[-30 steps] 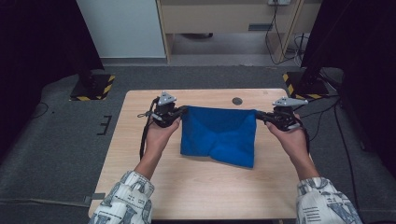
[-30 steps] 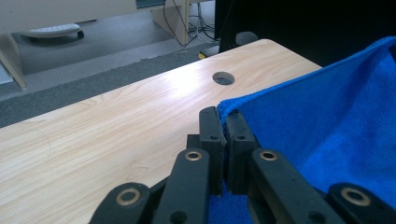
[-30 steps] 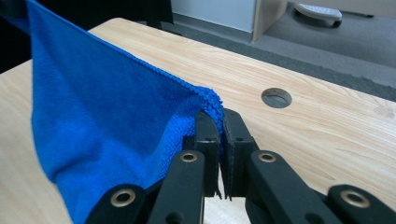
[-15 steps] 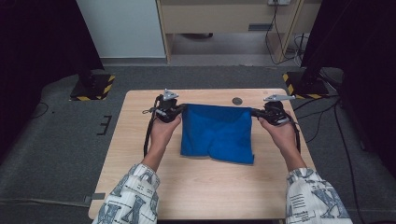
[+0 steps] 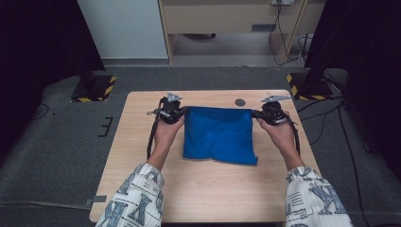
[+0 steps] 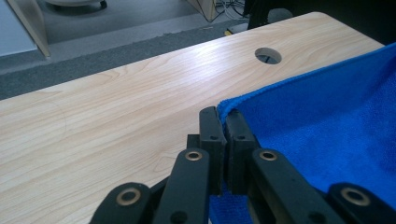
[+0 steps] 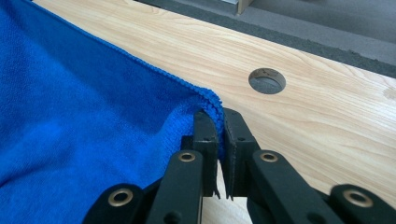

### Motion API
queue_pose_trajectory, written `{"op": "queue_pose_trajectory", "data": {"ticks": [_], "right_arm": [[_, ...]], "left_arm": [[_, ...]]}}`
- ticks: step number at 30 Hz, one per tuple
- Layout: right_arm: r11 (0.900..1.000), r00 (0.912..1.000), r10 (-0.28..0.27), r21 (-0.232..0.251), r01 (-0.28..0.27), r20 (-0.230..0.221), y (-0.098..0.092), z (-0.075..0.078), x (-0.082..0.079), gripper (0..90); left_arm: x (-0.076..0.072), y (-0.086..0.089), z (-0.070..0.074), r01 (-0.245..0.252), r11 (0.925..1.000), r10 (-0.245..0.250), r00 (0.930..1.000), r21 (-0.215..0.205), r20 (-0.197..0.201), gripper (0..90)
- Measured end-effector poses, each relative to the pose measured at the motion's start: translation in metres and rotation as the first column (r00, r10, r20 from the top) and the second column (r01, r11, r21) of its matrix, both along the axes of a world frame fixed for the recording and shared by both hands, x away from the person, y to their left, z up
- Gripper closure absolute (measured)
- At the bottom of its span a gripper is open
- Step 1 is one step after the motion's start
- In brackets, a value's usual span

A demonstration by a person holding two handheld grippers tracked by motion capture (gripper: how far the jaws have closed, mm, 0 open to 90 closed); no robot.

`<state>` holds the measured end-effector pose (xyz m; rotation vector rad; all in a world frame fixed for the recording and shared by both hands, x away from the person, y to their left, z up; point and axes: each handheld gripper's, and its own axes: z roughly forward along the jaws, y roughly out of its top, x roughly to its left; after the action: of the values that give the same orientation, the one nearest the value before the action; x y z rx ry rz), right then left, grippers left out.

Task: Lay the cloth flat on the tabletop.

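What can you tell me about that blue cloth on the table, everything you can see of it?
The blue cloth is a bright, fuzzy towel, like microfibre, with a stitched hem. It lies in the middle of the pale wooden table, roughly square, with soft creases toward its near edge. Its far edge is pulled straight between two corners: the left gripper is shut on one corner, the right gripper on the other. That edge sits just nearer than a round hole in the tabletop. Its near right corner juts out slightly.

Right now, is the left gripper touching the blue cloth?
Touching. In the left gripper view, the left gripper has its jaws shut on the corner of the blue cloth, with the hem pinched between them.
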<state>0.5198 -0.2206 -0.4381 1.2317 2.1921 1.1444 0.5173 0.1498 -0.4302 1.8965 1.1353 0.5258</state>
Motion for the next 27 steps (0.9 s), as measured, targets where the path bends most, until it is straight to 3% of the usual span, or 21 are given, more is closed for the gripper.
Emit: {"op": "queue_pose_trajectory", "data": {"ticks": [6, 16, 20, 22, 27], "right_arm": [[1.0, 0.9998, 0.003, 0.024, -0.003, -0.019, 0.008, -0.012, 0.011, 85.9], [1.0, 0.9987, -0.001, -0.02, 0.0, -0.051, 0.014, -0.025, 0.025, 86.0], [1.0, 0.9984, -0.007, -0.011, 0.006, -0.056, 0.015, -0.028, 0.024, 85.9], [0.999, 0.9983, -0.007, -0.035, 0.005, -0.058, 0.016, -0.03, 0.022, 85.8], [0.999, 0.9974, -0.003, -0.052, -0.001, -0.072, 0.012, -0.033, 0.019, 85.7]], "left_arm": [[0.01, 0.005, -0.012, -0.011, 0.9998, 0.012, 0.9992, 0.013, -0.037, 87.6], [0.019, 0.008, -0.025, -0.019, 0.9995, 0.02, 0.9978, 0.025, -0.064, 87.5], [0.02, 0.006, -0.028, -0.006, 0.9996, 0.009, 0.9956, 0.027, -0.093, 86.8], [0.02, 0.006, -0.029, -0.005, 0.999, 0.008, 0.9962, 0.045, -0.087, 87.0], [0.018, 0.004, -0.03, -0.008, 0.9992, 0.012, 0.9955, 0.039, -0.094, 87.0]]}}
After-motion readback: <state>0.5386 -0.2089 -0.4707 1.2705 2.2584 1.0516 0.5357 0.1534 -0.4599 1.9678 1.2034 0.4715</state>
